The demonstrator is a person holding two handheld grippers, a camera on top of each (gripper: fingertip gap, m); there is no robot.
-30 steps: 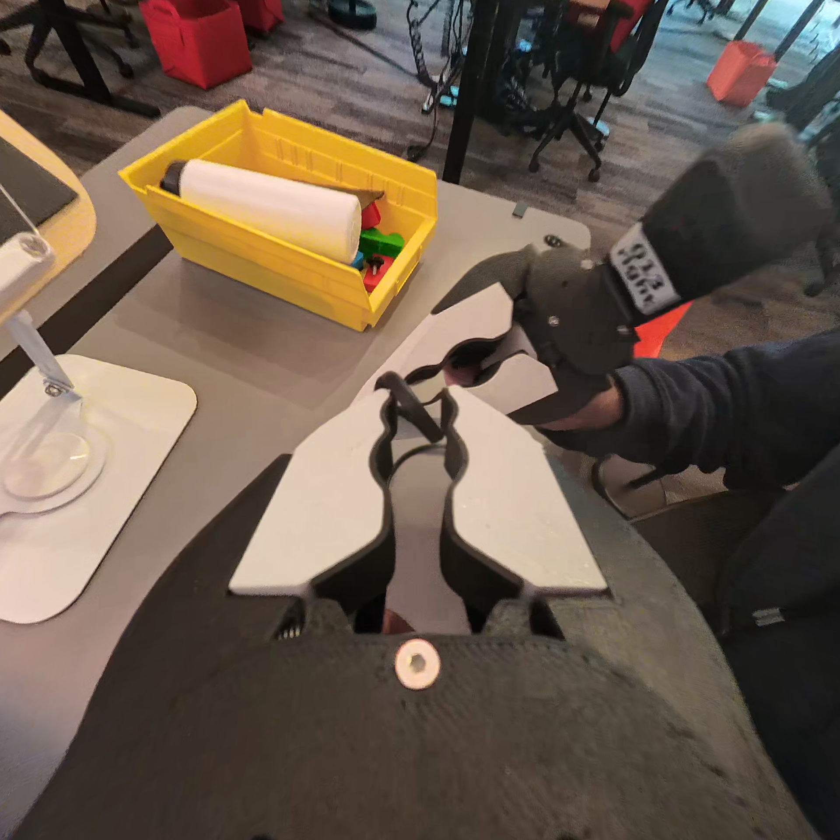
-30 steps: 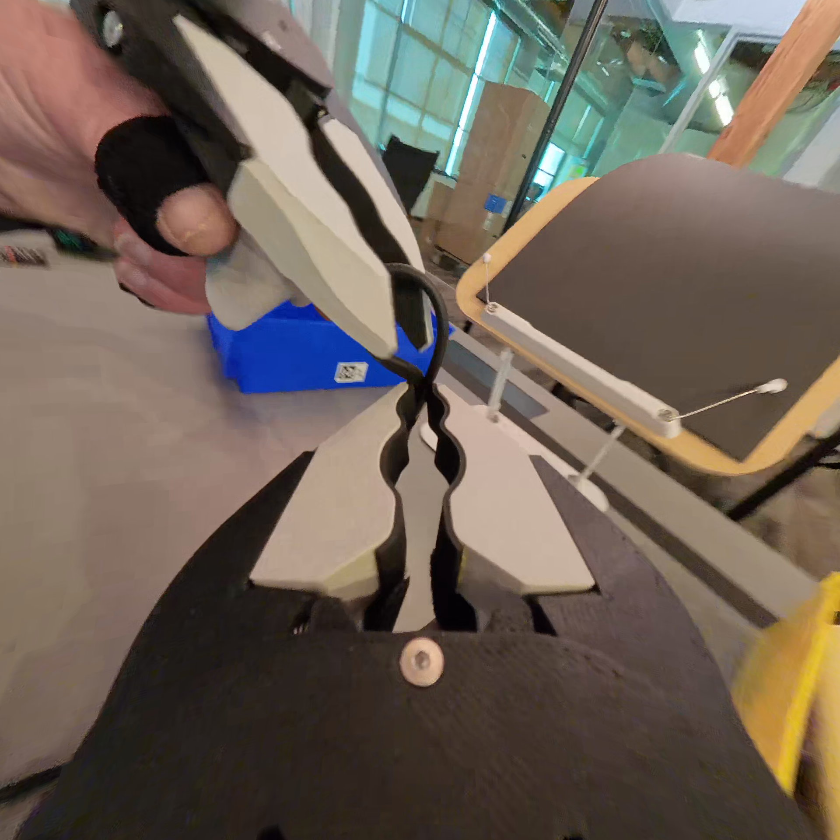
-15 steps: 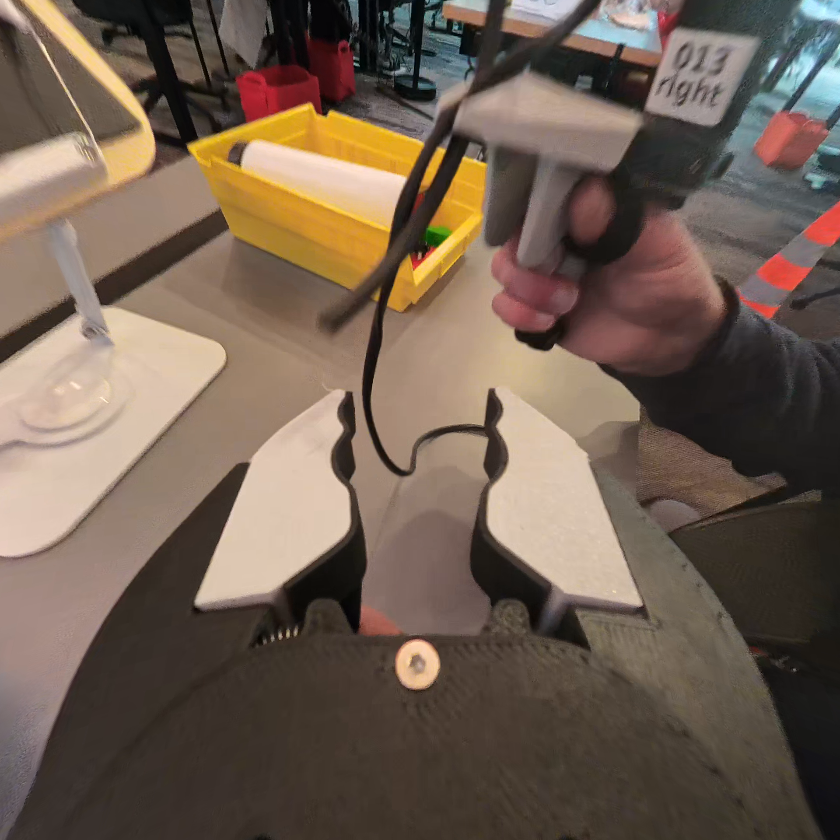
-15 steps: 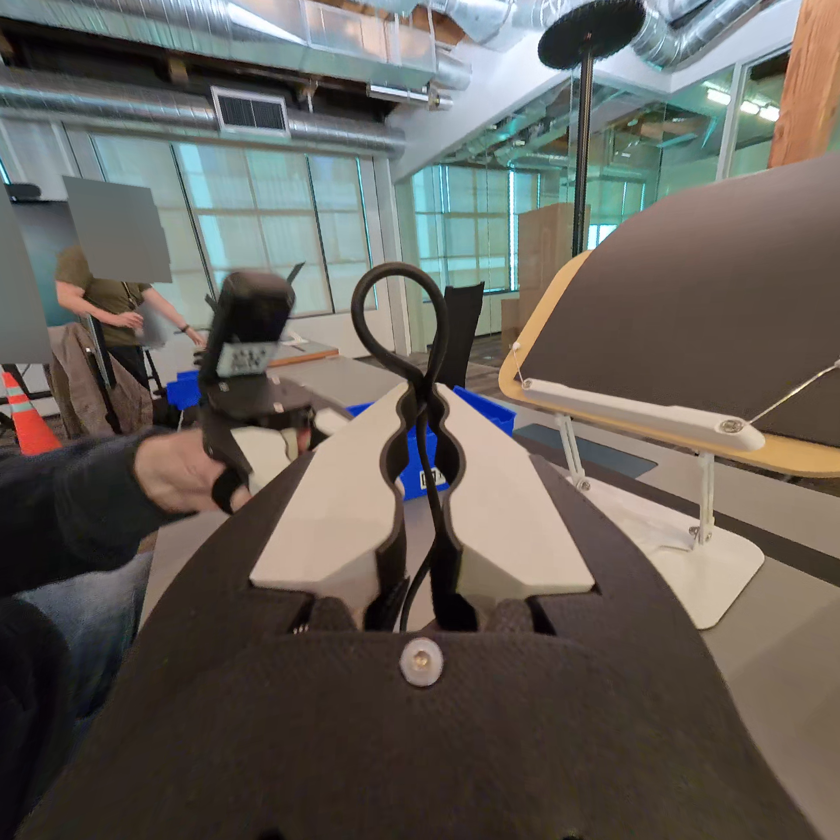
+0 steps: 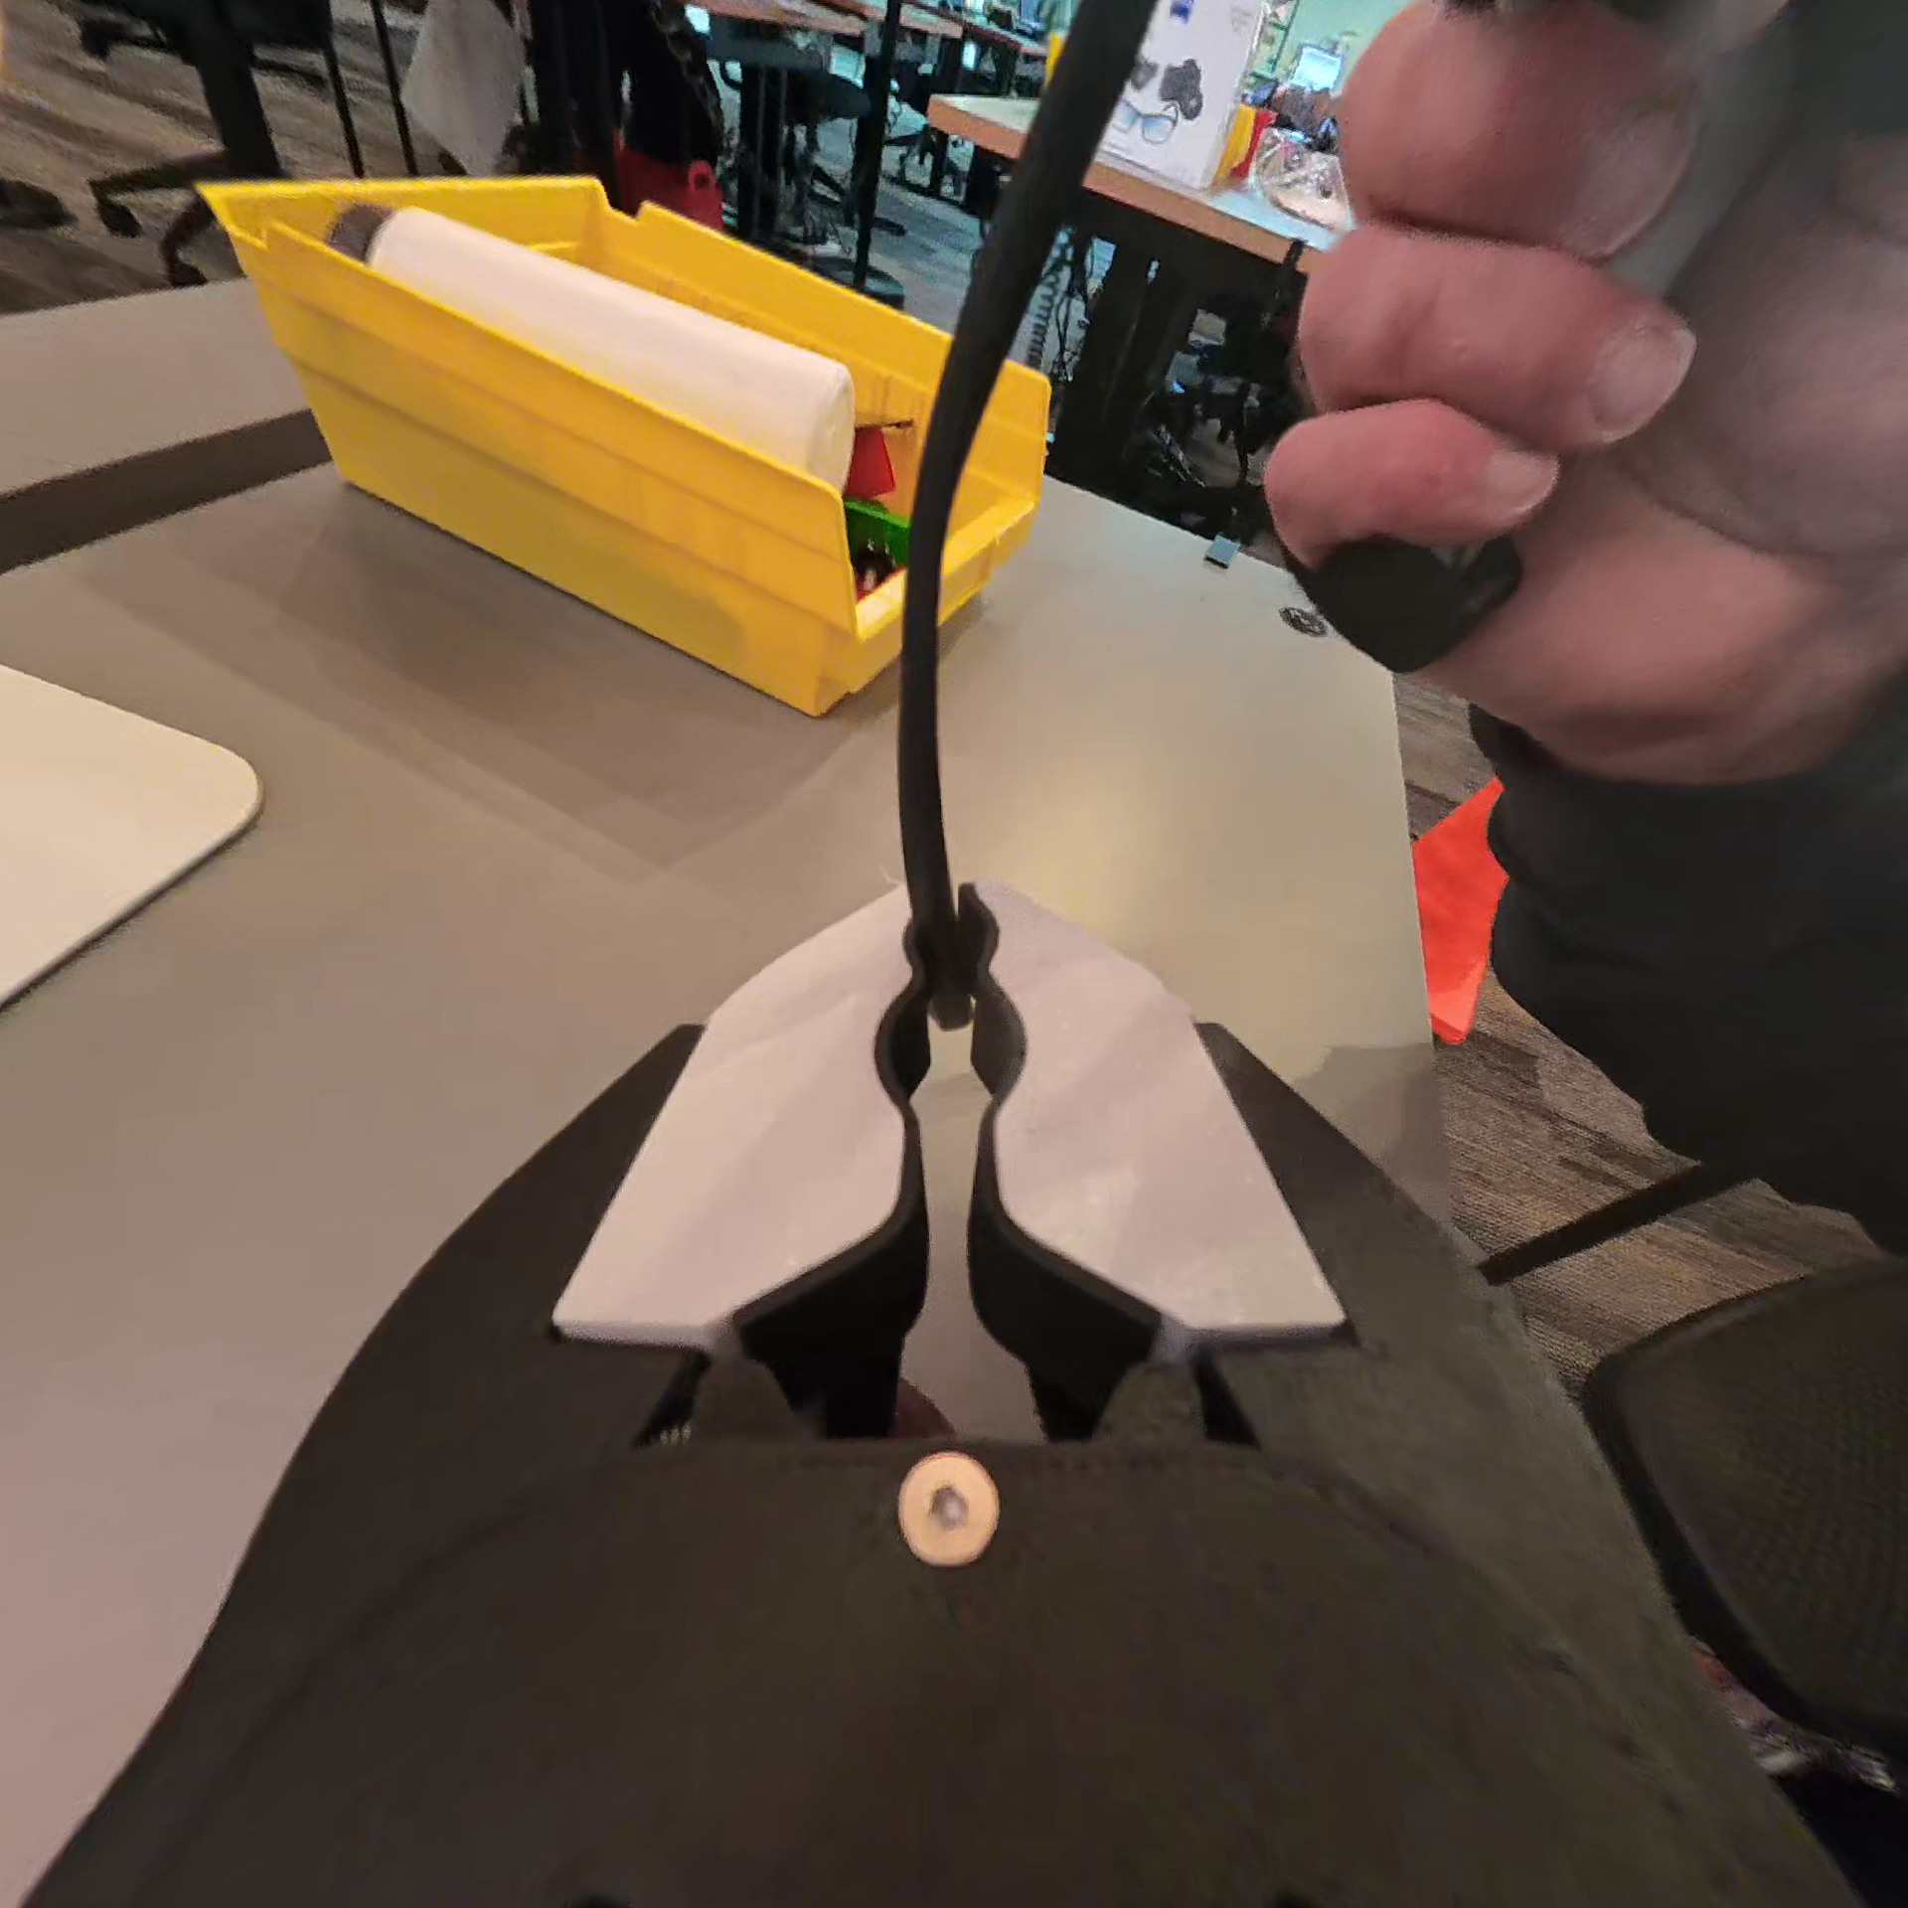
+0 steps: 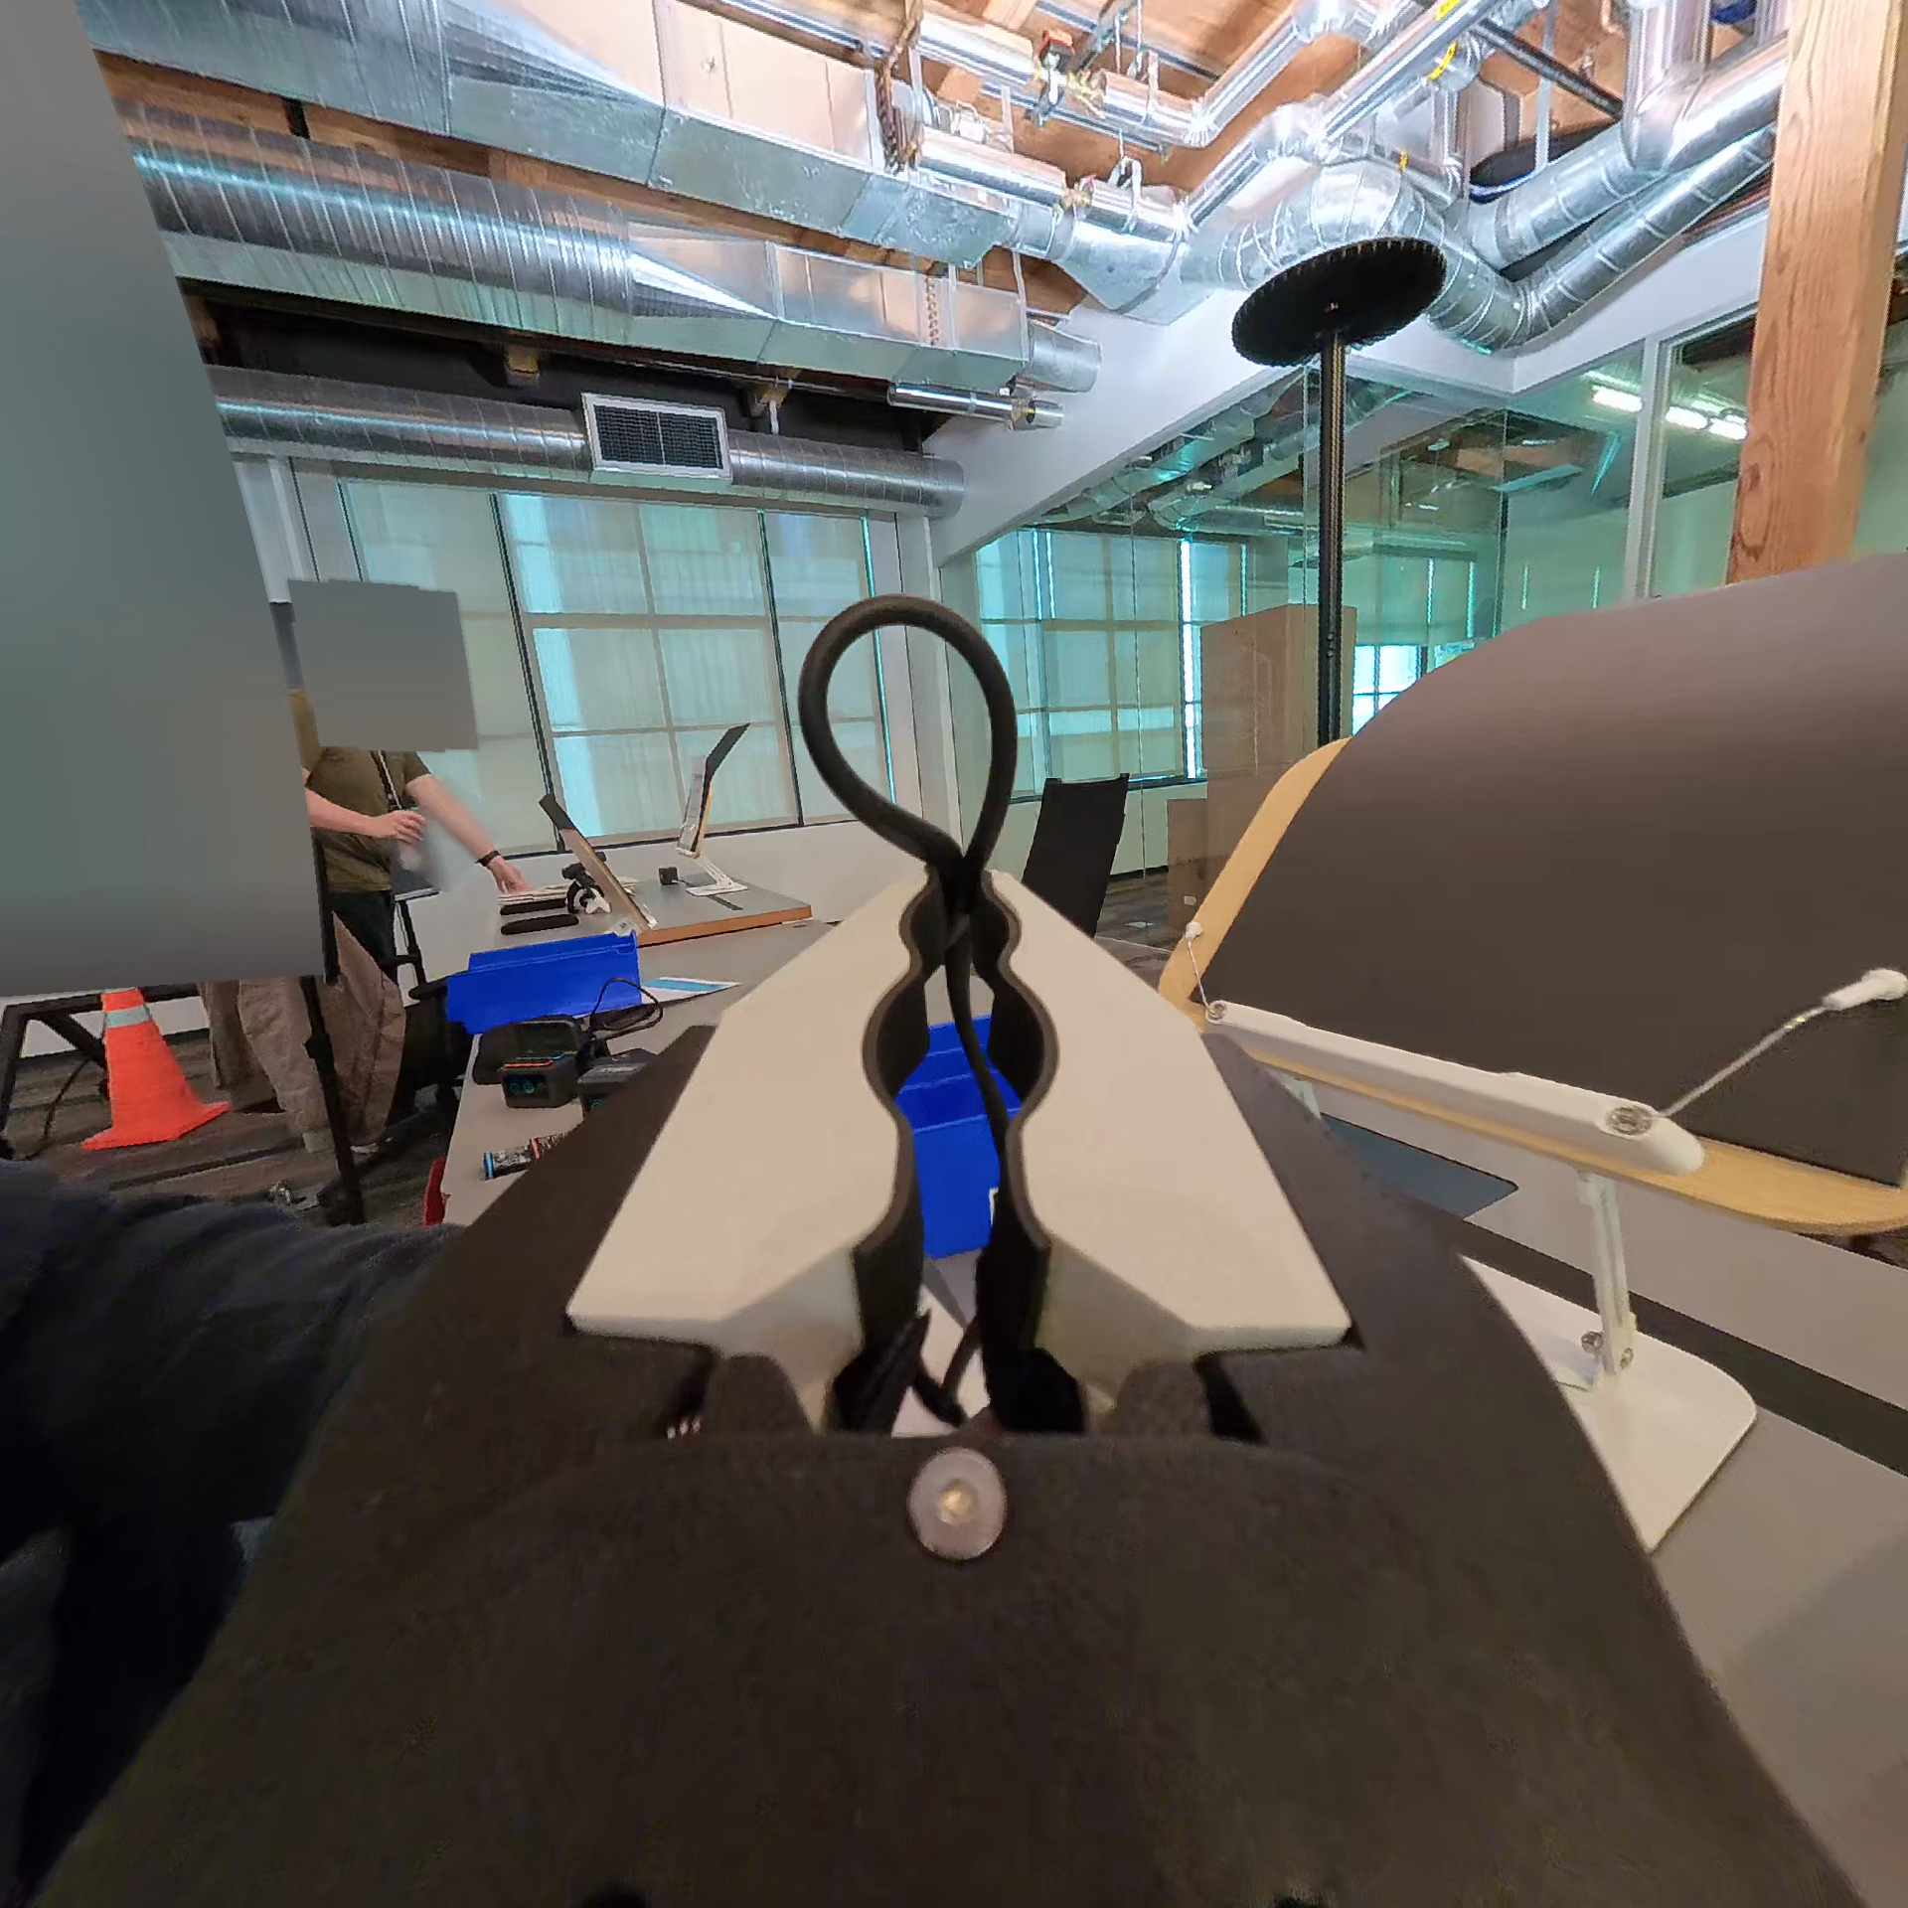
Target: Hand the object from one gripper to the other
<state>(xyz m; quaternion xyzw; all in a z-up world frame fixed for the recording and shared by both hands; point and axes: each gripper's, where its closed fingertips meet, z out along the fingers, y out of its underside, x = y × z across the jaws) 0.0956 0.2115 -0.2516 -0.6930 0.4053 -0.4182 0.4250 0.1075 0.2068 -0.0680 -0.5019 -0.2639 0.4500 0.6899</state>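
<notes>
- Left gripper (image 5: 945, 965) pinches the black cord (image 5: 934, 578) end at its fingertips, above the tabletop (image 5: 434, 847).
- Right gripper (image 6: 955, 909) clamps the cord's loop.
- Release right only once left's tip-hold feels secure.

The cord (image 5: 934, 578) is plain black, as is its loop (image 6: 909, 743). The left gripper (image 5: 945, 955) and right gripper (image 6: 955, 898) have pale grey fingers edged in black on black bodies. The bin (image 5: 578, 485) is bright yellow, holding a white roll (image 5: 609, 341) plus red and green pieces. The table (image 5: 413, 826) is matte grey. Another bin (image 6: 552, 976) is blue; the cone (image 6: 145, 1069) is orange with a grey band.
</notes>
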